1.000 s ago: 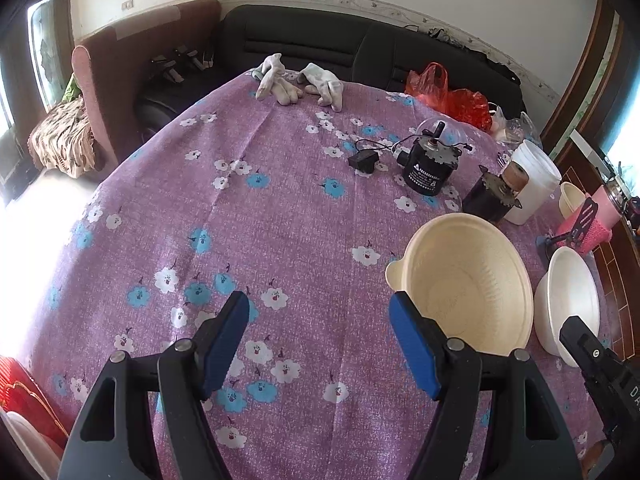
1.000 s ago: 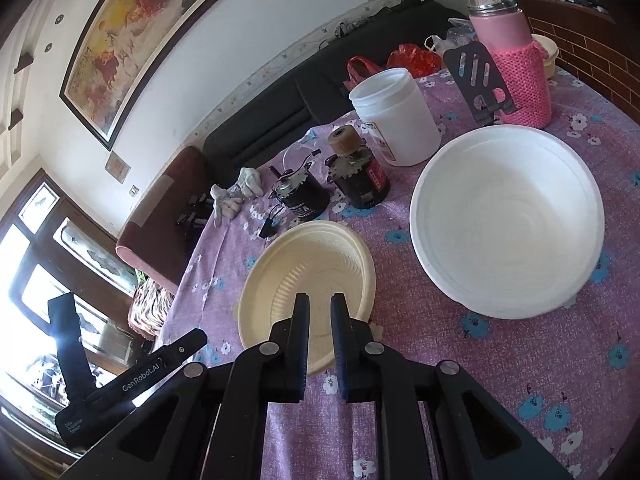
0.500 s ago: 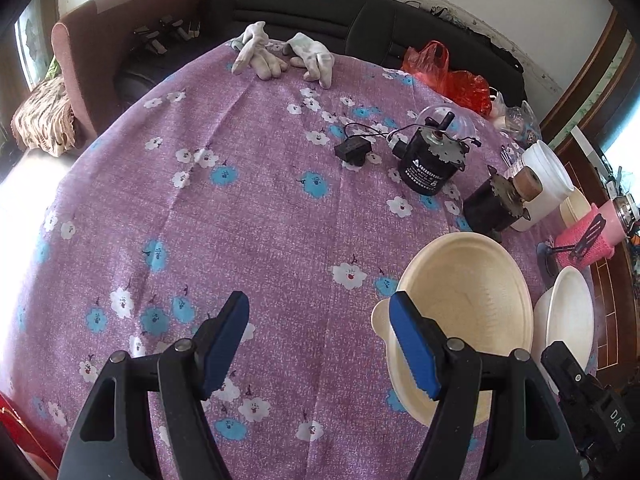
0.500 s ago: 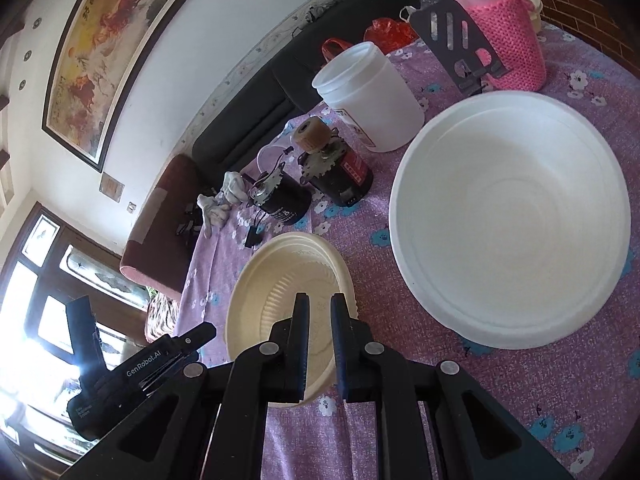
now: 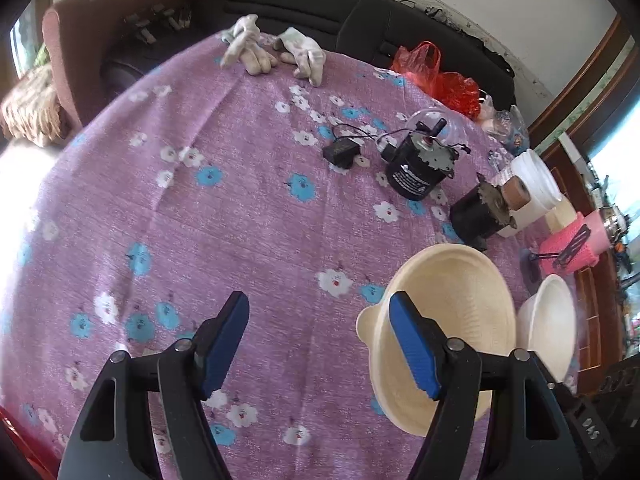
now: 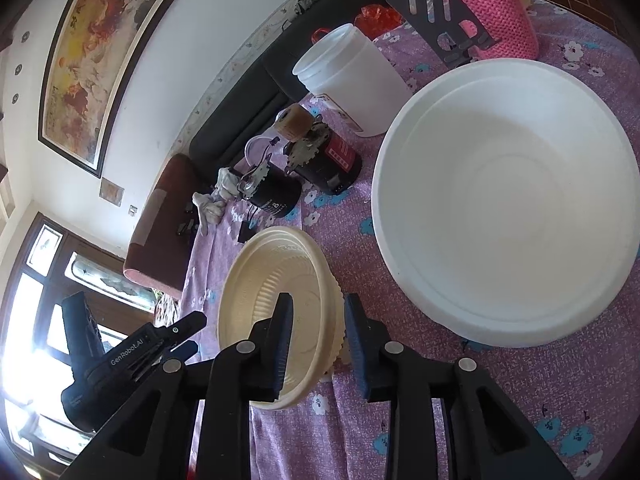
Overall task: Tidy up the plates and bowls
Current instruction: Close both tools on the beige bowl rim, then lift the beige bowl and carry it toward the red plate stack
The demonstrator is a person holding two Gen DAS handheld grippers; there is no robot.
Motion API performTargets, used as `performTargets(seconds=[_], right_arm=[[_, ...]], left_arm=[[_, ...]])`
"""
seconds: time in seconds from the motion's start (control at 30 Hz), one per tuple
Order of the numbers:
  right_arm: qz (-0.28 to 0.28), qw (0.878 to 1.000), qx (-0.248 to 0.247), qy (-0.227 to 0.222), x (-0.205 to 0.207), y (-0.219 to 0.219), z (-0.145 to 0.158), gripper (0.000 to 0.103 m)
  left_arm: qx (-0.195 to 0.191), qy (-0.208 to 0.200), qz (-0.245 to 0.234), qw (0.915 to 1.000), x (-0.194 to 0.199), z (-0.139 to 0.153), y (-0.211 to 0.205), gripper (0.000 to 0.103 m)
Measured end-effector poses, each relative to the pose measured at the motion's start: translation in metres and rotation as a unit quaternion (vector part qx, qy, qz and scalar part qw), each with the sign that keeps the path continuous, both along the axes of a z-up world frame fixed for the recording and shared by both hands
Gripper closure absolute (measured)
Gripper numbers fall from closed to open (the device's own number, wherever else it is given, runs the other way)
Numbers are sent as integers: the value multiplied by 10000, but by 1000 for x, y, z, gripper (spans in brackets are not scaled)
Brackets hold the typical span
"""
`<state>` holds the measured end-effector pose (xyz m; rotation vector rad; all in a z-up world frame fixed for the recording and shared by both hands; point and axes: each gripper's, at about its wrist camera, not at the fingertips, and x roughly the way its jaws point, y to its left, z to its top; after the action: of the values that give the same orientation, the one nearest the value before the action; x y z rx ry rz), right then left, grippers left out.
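A round table covered with a purple flowered cloth (image 5: 240,208) is seen from both wrist cameras. The cream bowl (image 6: 276,280) is placed near the table's near edge, and it is tilted, with one side of its rim raised. The right gripper (image 6: 316,332) is set over the near wall of this bowl: one finger is seen inside the bowl and the other outside the ribbed wall, so the rim is between them. Its jaws are opening at this moment, and the outer pad is seen a little apart from the wall. The left gripper (image 5: 320,340) is held widely open above the cloth, and nothing is gripped by it; its right finger is seen in front of the small tab on the rim of the cream bowl, but whether it touches cannot be told. The white bowl (image 6: 512,200) is placed just beside the cream bowl, closer to the table's right edge. Behind the two bowls a white plastic jar (image 6: 348,76), two black motors (image 5: 416,172) and a pink knitted sleeve (image 6: 500,12) are found. A pair of white gloves (image 5: 276,54) is laid at the far edge of the table.
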<state>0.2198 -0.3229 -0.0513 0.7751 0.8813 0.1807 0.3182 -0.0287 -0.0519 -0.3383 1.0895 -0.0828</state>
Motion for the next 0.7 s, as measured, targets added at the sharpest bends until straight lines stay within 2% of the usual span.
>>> performTargets(seconds=[0.17,0.37,0.5,0.63,0.7], right_arm=[[14,10000,-20,7,1,4,-1,73],[3,10000,-23,-20,2,6,-3,73],[7,10000,-25,-31,3,6,-4,73],[24,10000,-17,-38,3,8,-5,73],[26,10000,-21,-62,3,9,-4,73]], left_arm=[[-161,120,-134,9997,4,-10,-6,31],[-740,287,-413,9960,9,-19,-9,31],[-781,255,-487,9954,7,-16,-13,32],[-712,74,-508,9961,2,-5,-13,38],[-748,34,-573,9955,1,-2,-15,53]])
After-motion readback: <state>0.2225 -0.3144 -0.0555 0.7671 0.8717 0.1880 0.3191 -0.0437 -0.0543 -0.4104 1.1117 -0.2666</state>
